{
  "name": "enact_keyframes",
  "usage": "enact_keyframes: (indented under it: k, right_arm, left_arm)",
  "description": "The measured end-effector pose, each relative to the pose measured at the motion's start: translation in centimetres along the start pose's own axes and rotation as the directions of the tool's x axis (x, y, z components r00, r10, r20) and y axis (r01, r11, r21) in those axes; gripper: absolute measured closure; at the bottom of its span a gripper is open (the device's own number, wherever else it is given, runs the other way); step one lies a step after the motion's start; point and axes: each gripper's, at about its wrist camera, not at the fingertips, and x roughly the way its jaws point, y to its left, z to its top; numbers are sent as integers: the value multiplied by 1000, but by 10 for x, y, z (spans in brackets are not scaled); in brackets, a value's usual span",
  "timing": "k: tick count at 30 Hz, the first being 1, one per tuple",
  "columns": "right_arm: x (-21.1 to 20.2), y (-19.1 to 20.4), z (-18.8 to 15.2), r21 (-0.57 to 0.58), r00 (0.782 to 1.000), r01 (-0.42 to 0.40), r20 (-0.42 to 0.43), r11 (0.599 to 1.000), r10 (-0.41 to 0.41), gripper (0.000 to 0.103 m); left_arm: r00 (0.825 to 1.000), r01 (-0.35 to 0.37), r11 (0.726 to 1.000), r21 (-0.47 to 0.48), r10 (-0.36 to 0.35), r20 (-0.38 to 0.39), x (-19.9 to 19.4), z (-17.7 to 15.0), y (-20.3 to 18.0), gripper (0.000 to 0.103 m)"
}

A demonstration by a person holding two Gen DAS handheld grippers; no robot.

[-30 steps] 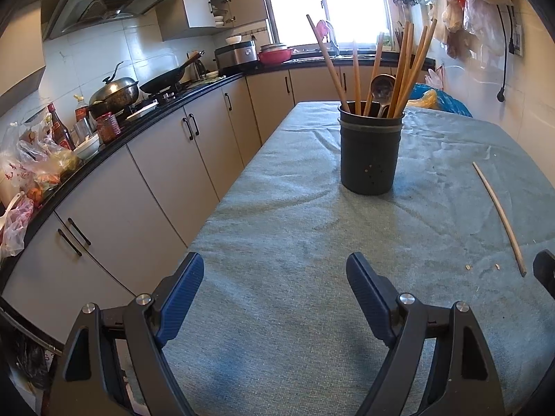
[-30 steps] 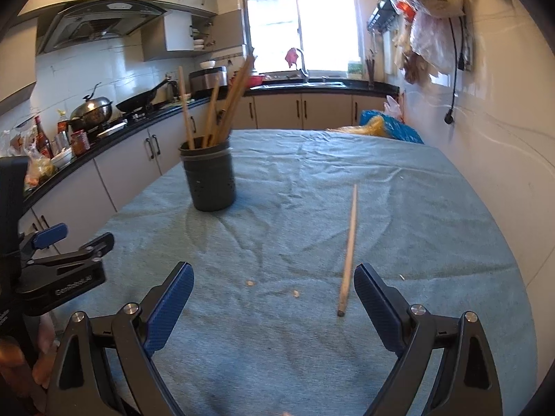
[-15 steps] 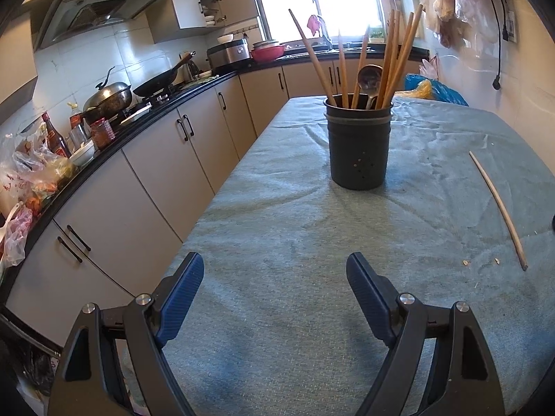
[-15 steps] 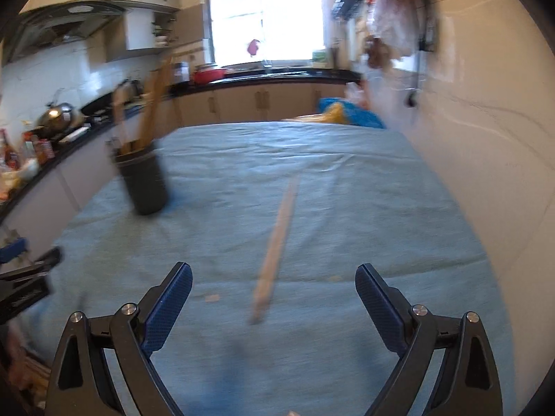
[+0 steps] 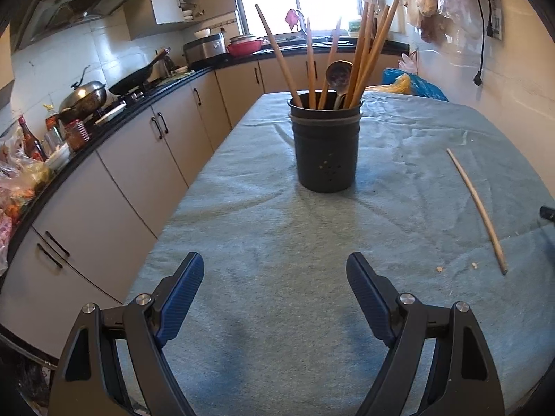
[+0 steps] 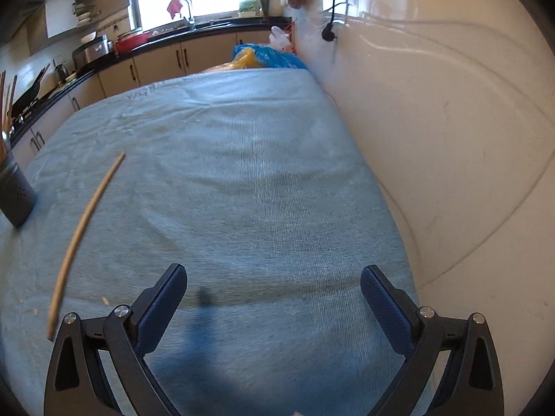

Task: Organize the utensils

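A dark utensil holder [image 5: 326, 149] stands upright on the blue-green cloth, holding several wooden chopsticks and a metal spoon [image 5: 338, 74]. It shows at the left edge of the right wrist view [image 6: 15, 194]. One loose wooden chopstick [image 5: 477, 208] lies flat on the cloth to the holder's right; in the right wrist view the chopstick [image 6: 83, 235] lies left of my fingers. My left gripper [image 5: 274, 287] is open and empty, well short of the holder. My right gripper [image 6: 274, 298] is open and empty, to the right of the chopstick, facing the wall.
The cloth-covered table [image 5: 277, 242] meets a white wall [image 6: 433, 138] on the right. Kitchen cabinets [image 5: 138, 159] and a counter with pots run along the left. Blue and yellow bags [image 6: 263, 57] sit at the table's far end. Small crumbs [image 5: 440, 268] lie near the chopstick's near end.
My right gripper has swung to the right, so the chopstick and holder slid to the left of its view. My left gripper has moved a little closer to the holder.
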Motion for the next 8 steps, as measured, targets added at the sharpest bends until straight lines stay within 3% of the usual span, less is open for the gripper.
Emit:
enact_keyframes:
  k: [5, 8]
  right_arm:
    - [12, -2, -7, 3, 999, 6, -45, 1000, -6, 0]
    - [11, -1, -9, 15, 999, 18, -43, 1000, -17, 0]
  left_arm:
    - [998, 58, 998, -28, -59, -26, 8, 3, 5, 19]
    - [999, 46, 998, -39, -46, -18, 11, 3, 9, 19]
